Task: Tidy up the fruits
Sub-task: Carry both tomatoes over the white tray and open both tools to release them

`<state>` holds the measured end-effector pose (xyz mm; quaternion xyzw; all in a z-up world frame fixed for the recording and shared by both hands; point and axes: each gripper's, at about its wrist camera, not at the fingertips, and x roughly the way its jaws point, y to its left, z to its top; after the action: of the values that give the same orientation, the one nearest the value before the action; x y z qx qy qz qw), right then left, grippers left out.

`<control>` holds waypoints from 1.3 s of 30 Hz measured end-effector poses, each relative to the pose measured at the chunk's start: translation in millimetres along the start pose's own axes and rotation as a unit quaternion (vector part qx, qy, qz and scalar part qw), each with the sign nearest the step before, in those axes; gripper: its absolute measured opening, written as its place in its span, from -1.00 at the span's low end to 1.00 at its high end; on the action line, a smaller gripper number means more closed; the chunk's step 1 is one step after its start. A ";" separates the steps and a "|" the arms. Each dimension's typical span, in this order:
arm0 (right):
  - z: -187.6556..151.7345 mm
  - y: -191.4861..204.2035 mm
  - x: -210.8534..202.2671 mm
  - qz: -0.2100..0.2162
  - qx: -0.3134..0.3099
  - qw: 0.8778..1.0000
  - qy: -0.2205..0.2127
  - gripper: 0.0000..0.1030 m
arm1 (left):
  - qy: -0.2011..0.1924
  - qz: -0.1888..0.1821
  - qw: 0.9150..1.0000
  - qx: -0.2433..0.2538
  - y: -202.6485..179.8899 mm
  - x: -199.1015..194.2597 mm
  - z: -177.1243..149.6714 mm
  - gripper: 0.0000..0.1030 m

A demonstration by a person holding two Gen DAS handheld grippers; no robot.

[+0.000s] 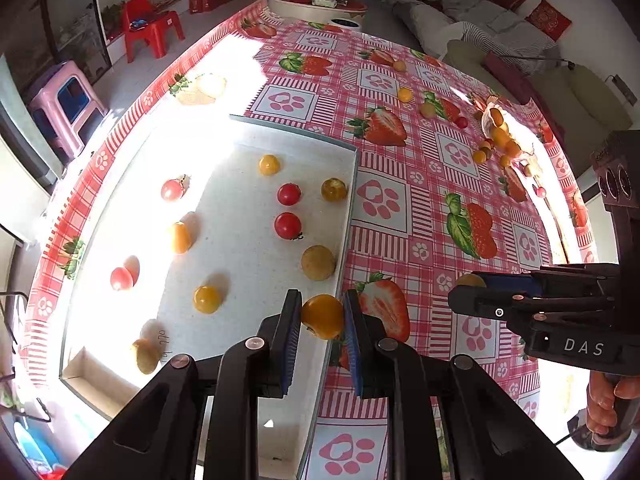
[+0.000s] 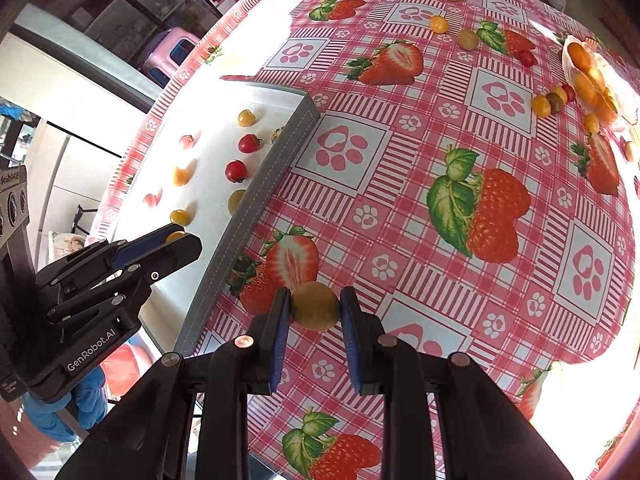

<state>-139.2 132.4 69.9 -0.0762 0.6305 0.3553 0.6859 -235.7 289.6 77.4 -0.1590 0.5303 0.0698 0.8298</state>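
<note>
My left gripper (image 1: 322, 320) is shut on an orange cherry tomato (image 1: 322, 316) and holds it over the right rim of the white tray (image 1: 240, 360). The tray holds several red, orange and yellow-green tomatoes, such as a red one (image 1: 288, 225). My right gripper (image 2: 314, 307) is shut on a yellow-green tomato (image 2: 315, 306) above the strawberry tablecloth, just right of the tray (image 2: 248, 196). It shows from the side in the left wrist view (image 1: 466, 284). The left gripper shows in the right wrist view (image 2: 180, 240).
Loose tomatoes (image 1: 405, 94) and a clear bag of orange tomatoes (image 1: 498, 128) lie at the table's far right, also in the right wrist view (image 2: 586, 76). A red chair (image 1: 150, 26) and pink stool (image 1: 68, 100) stand beyond the left edge. A sofa (image 1: 500, 20) is behind.
</note>
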 end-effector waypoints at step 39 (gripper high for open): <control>56.5 112.7 108.1 -0.011 -0.101 0.990 0.097 -0.08 | 0.055 0.099 0.993 -0.020 55.7 33.8 -50.0 -0.54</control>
<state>-164.3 288.9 20.1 -0.1856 0.6542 0.4006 0.6140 -279.9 323.3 17.0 -0.1260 0.5865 0.1533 0.7852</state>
